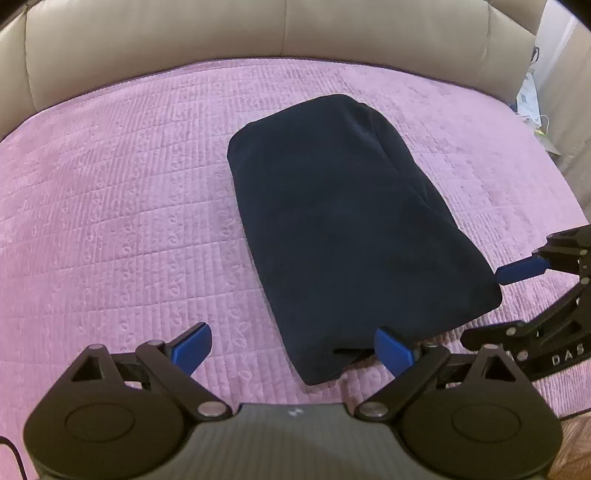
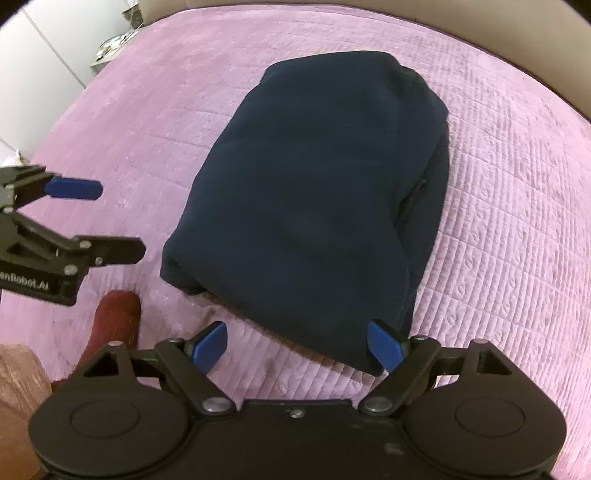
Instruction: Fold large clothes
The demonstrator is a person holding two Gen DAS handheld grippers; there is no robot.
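Left tool (image 1: pixel 293 349): fingers spread wide, grasping nothing — its right blue pad (image 1: pixel 393 352) sits at the near edge of the folded dark navy garment (image 1: pixel 343 229), its left pad over bare bedspread (image 1: pixel 110 206). Right tool (image 2: pixel 301 347): likewise released, its right pad (image 2: pixel 384 345) against the garment's near corner. Both tools are held low and level, pointing forward. The garment lies as a compact folded bundle directly ahead of both tools on the pink quilted bedspread — a beige padded headboard (image 1: pixel 155 33) stands beyond.
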